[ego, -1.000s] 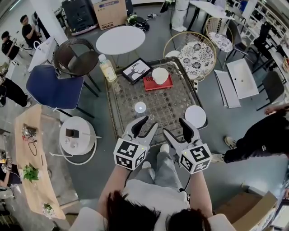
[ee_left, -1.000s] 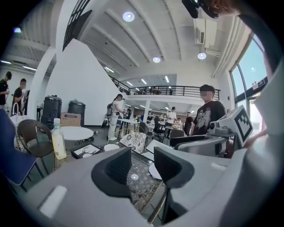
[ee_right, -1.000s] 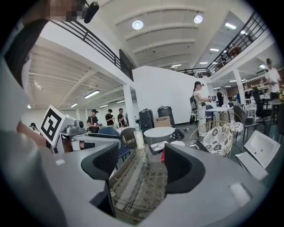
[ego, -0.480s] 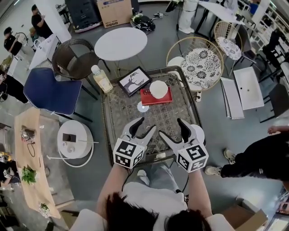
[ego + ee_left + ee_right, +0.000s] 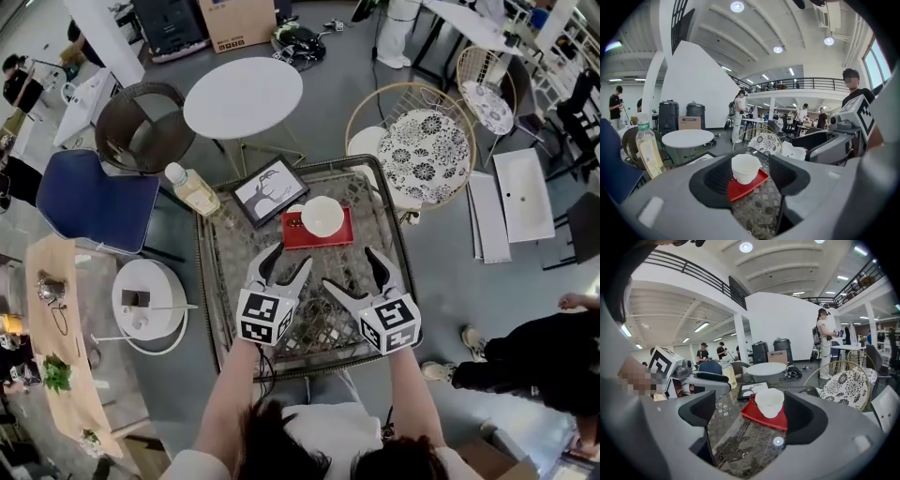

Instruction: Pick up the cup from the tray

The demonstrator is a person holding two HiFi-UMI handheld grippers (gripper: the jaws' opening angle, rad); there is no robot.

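a large open indoor hall, like a studio or showroom workspace: high white ceiling with round lights, a railed mezzanine, grey floor, a round white table, mismatched chairs, a far cardboard box, and people standing about.

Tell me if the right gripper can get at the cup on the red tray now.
Probably yes. The right gripper is open, the cup sits on the red tray straight ahead of it, and nothing tall stands between.
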